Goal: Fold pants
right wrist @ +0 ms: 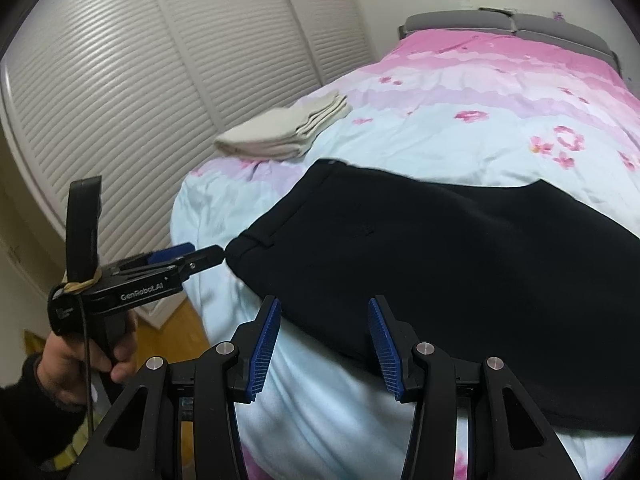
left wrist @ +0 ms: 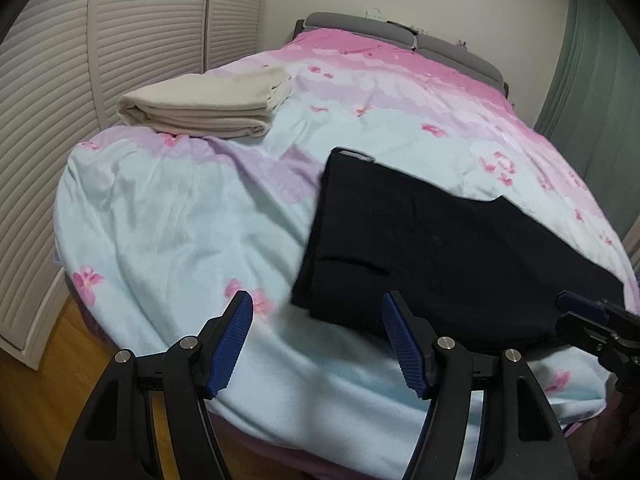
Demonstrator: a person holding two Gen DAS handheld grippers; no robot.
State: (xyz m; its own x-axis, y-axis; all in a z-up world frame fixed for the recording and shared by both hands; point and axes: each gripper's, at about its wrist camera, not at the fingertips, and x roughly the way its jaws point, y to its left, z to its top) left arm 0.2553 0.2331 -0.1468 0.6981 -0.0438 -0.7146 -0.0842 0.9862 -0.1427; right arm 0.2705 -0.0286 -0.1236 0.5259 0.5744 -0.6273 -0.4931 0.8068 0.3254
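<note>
Black pants [left wrist: 420,248] lie on the bed [left wrist: 180,220]; left hand-held gripper [left wrist: 316,344] and right hand-held gripper [right wrist: 322,344] hover released, grasping nothing.

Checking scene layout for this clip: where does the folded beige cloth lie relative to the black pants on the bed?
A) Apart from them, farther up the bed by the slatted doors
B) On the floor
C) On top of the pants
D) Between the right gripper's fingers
A: the folded beige cloth rests on the bedspread near the slatted doors, with bare bedding between it and the black pants.
</note>
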